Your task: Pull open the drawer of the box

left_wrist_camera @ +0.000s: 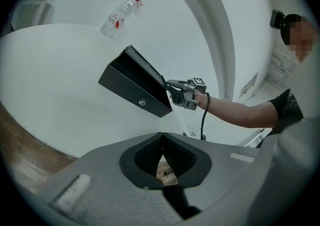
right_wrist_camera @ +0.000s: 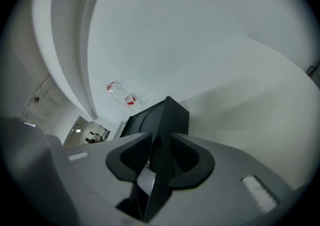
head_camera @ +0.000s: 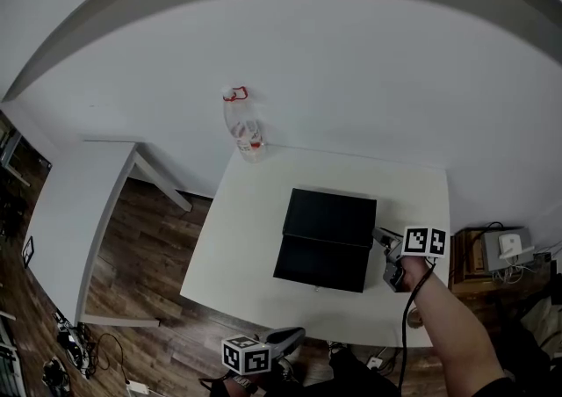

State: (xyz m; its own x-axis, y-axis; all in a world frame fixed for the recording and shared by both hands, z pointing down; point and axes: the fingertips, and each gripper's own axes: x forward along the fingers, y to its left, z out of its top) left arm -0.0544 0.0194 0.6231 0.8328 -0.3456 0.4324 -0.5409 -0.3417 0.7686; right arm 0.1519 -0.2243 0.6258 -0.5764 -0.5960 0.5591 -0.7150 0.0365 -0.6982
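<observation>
Far left there's a second white table standing on the wood floor, well apart from everything else. On the tabletop you're working at, a clear plastic bottle with a red label sits at the far left corner, well clear of the box.

Your left claw is closed right up with nothing in it. In the left gripper view you can only see a sliver of floor through the gap. In the head view it's down at the near edge of the tabletop, not touching anything.

The black box sits about mid-tabletop, a bit toward the right, with its front face toward you. Can't really tell from these angles whether the drawer is out at all.

Your right claw is spread wide around the box's right-hand edge. In the right gripper view the black corner fills the gap and both pads look pressed against it. Your forearm comes in from the lower right.
</observation>
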